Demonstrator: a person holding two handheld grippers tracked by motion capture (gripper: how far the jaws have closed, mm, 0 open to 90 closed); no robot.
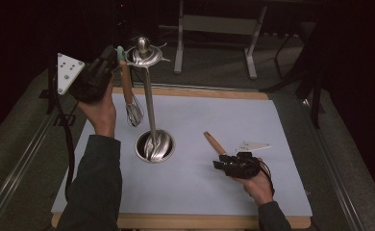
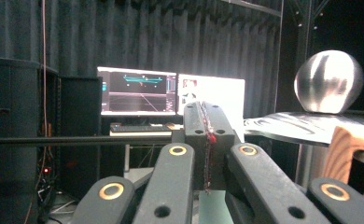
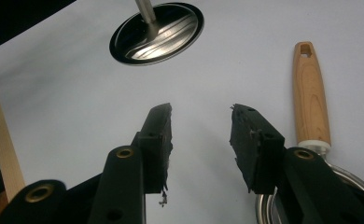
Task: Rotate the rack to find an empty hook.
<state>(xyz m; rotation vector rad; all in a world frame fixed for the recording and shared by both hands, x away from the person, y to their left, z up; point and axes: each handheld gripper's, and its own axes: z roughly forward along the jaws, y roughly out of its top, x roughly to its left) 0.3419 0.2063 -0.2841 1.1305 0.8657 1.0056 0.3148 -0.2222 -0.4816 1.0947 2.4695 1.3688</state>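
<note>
The left claw is clamped on the whisk's loop, up by the stand, to hang it. The right claw sits apart on the bench, by a ladle

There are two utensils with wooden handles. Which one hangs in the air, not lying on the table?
The whisk beside the metal stand hangs, near the left gripper. The other utensil's handle lies flat on the table by the right gripper.
</note>
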